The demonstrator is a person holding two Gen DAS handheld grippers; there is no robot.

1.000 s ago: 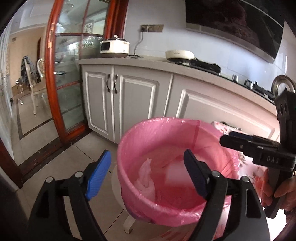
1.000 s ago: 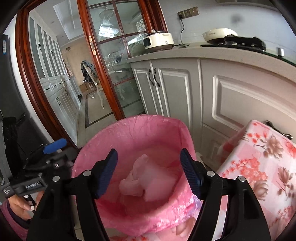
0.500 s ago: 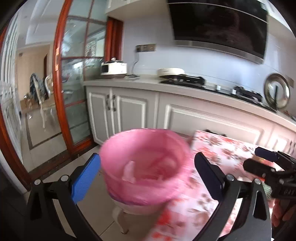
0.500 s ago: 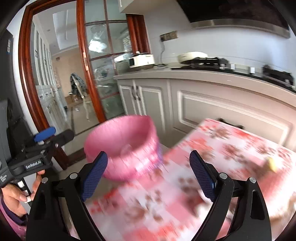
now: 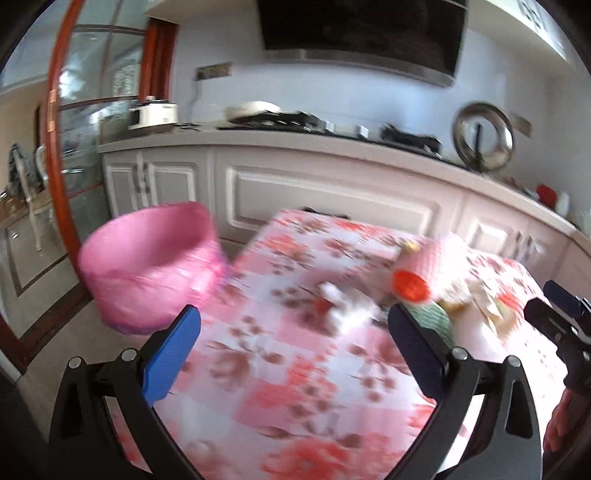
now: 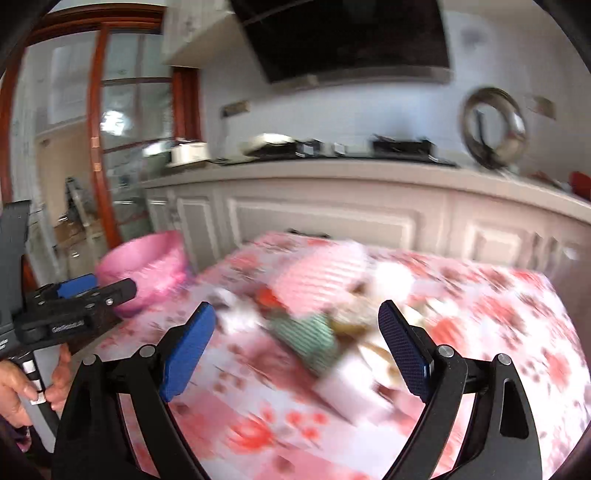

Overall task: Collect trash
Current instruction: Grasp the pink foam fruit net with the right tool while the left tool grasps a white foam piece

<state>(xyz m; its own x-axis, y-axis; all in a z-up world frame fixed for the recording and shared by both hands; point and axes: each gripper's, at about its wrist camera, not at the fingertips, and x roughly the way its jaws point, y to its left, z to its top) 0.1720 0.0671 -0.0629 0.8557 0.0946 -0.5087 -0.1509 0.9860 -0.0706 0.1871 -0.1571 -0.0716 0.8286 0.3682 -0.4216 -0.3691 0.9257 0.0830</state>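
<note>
A white kitchen counter (image 5: 332, 147) with panelled cabinet doors runs across the back of both wrist views, a dark range hood (image 5: 362, 33) hanging above it; a red-framed glass door (image 5: 62, 147) stands at the left. In front of the counter a table under a pink floral tablecloth (image 5: 295, 387) fills the lower half of each picture; both pictures are smeared by motion, so fine detail on the cloth is hard to read. Beside the table's left end stands a bin lined with a pink bag (image 5: 147, 266), its rim about level with the tabletop; its inside cannot be seen from here.

The trash lies in a loose cluster toward the far right part of the table: a pink ribbed wrapper or cup (image 6: 317, 280), a green mesh-patterned piece (image 6: 306, 332) just in front of it, an orange-red round cap (image 5: 410, 286) touching the pink piece, white crumpled paper (image 5: 347, 306) to the left, and pale scraps (image 5: 476, 295) to the right; what the scraps are cannot be told.

The left gripper (image 5: 295, 347) hangs over the near tablecloth with its jaws spread wide and nothing between them; the right gripper (image 6: 295, 343) is likewise wide apart above the cloth, the green piece showing beyond its gap, untouched. A hand (image 6: 22, 387) grips the left tool's handle at the edge of the right wrist view.
</note>
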